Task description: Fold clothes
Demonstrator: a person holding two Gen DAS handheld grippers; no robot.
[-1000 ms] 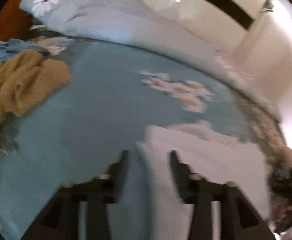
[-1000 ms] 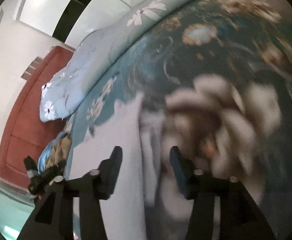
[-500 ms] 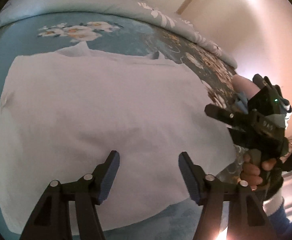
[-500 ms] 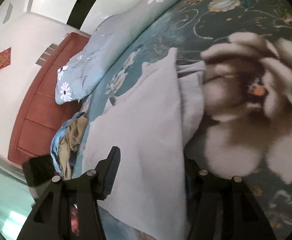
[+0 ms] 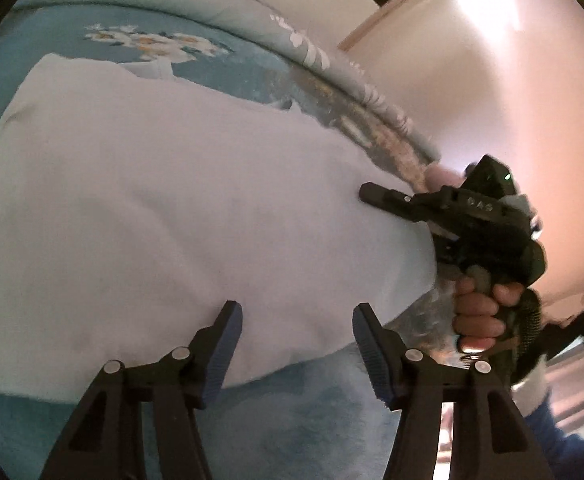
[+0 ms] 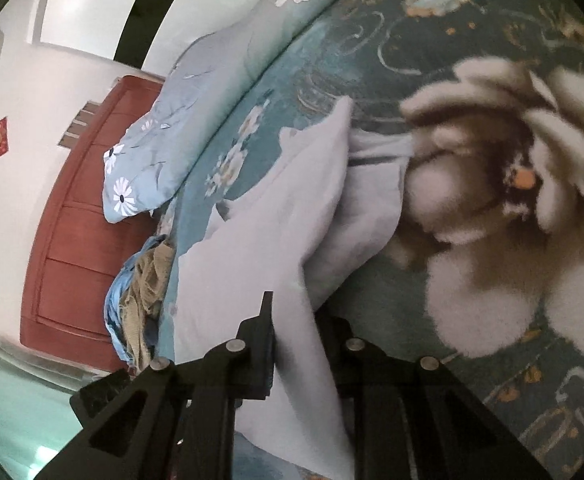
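Floral bedspread (image 5: 219, 64) beneath flat, pale lavender garment (image 5: 179, 208).

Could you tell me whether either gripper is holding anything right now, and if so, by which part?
The right gripper is shut on the white garment's side edge. The left gripper is open above the garment's near edge, holding nothing.

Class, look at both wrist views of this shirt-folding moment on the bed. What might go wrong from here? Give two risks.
1. The right claw pinches only the edge of the white garment, so the cloth may slip out when lifted.
2. The left claw is open and holds nothing, so a one-sided pull may drag or bunch the garment across the bedspread, spoiling the flat layout.
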